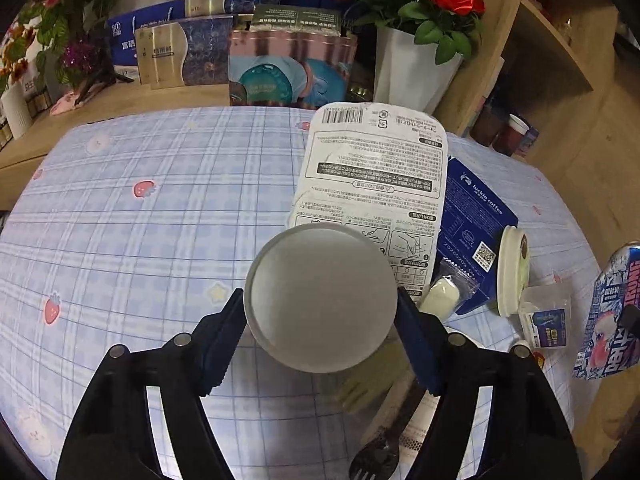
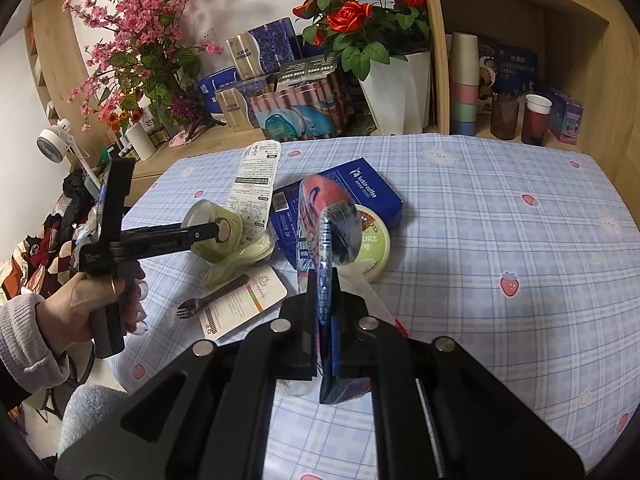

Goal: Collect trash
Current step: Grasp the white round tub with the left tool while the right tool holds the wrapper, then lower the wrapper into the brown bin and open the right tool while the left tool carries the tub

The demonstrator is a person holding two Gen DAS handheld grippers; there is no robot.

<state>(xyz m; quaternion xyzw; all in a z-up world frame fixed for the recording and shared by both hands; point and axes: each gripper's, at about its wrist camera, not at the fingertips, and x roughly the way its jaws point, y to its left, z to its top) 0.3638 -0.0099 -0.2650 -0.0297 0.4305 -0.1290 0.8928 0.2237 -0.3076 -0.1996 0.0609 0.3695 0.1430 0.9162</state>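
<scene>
My left gripper (image 1: 320, 320) is shut on a pale plastic cup (image 1: 322, 298), held on its side above the table with its round bottom facing the camera; the cup also shows in the right wrist view (image 2: 218, 232). My right gripper (image 2: 324, 312) is shut on a flat blue and pink snack wrapper (image 2: 328, 220), held upright above the table; the wrapper shows at the right edge of the left wrist view (image 1: 608, 312). Other trash lies on the table: a white printed card (image 1: 376, 176), a blue coffee box (image 1: 472, 216), a yogurt lid (image 2: 372, 240), a black spork (image 2: 192, 308).
The table has a blue checked cloth (image 2: 500, 220). Behind it stand a white pot of red roses (image 2: 400, 92), boxes and cans (image 1: 288, 68), and a wooden shelf with cups (image 2: 532, 120). A small white packet (image 1: 548, 324) lies near the table's right side.
</scene>
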